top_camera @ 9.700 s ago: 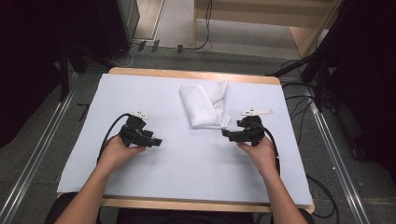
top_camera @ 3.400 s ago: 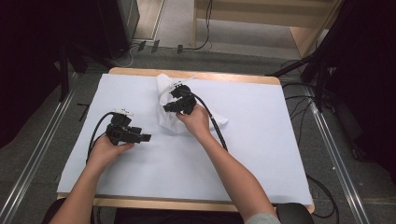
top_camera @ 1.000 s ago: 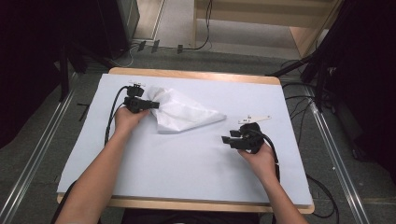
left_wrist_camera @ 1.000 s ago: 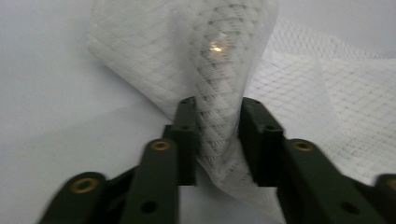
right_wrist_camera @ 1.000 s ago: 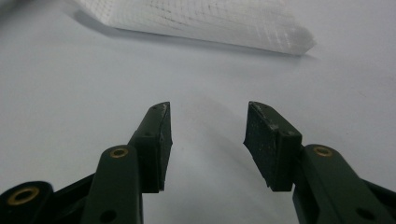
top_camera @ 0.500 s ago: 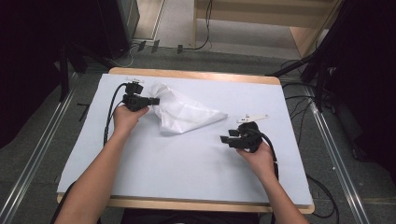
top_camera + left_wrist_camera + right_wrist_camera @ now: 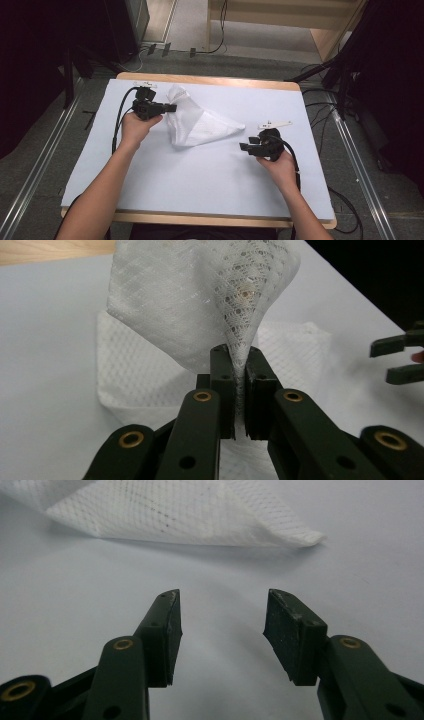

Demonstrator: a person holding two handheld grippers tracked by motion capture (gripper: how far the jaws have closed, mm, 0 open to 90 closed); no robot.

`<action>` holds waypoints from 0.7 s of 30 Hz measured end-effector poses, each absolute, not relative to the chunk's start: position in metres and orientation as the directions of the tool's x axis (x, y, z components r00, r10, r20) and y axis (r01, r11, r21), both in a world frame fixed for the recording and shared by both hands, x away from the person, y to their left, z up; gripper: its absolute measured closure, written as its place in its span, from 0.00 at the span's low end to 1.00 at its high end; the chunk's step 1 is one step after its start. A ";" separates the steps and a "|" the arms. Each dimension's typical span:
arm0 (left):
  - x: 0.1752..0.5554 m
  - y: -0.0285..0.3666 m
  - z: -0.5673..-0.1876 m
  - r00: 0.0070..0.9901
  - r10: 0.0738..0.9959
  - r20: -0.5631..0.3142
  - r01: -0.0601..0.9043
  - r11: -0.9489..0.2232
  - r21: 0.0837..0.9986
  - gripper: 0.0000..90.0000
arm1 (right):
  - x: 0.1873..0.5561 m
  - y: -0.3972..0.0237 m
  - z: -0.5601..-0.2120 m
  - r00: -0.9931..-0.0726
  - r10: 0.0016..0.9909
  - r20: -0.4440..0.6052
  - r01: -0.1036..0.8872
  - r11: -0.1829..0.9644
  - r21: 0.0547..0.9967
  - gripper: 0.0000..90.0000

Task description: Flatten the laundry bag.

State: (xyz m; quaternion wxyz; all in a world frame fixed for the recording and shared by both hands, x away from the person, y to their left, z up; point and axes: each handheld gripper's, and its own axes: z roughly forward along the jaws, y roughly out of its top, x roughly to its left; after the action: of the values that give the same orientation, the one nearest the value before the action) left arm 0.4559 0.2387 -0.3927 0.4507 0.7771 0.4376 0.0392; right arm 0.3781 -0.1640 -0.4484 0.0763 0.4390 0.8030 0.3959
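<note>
Cloth (image 7: 200,122) lies far-left of centre on table (image 7: 175,190), one corner pinched and lifted by left gripper (image 7: 239,385), jaws clamped tight on mesh, likely to unfold it. Right gripper (image 7: 222,625) waits near cloth's right tip, jaws apart, empty.

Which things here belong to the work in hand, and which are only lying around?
In the work:
- white mesh cloth, one corner lifted
- left claw, shut on that corner
- right claw, open, apart from the cloth

Only around:
- white table cover
- wooden furniture behind the table
- floor cables
</note>
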 end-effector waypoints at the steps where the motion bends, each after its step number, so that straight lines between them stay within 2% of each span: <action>1: 0.453 0.238 -0.392 0.616 0.715 -0.331 0.643 -0.213 0.736 0.96 | 0.379 -0.165 -0.449 -0.598 0.770 0.223 0.647 0.300 0.701 0.55; 11: 0.425 0.218 -0.380 0.686 0.670 -0.284 0.590 -0.284 0.756 0.95 | 0.390 -0.173 -0.452 -0.568 0.797 0.207 0.660 0.290 0.693 0.56; 21: 0.398 0.197 -0.385 0.749 0.597 -0.287 0.564 -0.347 0.749 0.94 | 0.397 -0.175 -0.450 -0.565 0.802 0.195 0.655 0.292 0.697 0.56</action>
State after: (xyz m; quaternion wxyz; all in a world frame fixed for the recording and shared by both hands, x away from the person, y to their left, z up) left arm 0.3975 0.1966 -0.3846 0.4487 0.8204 0.3539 0.0185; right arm 0.3972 -0.1753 -0.4502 0.0963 0.4563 0.7980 0.3817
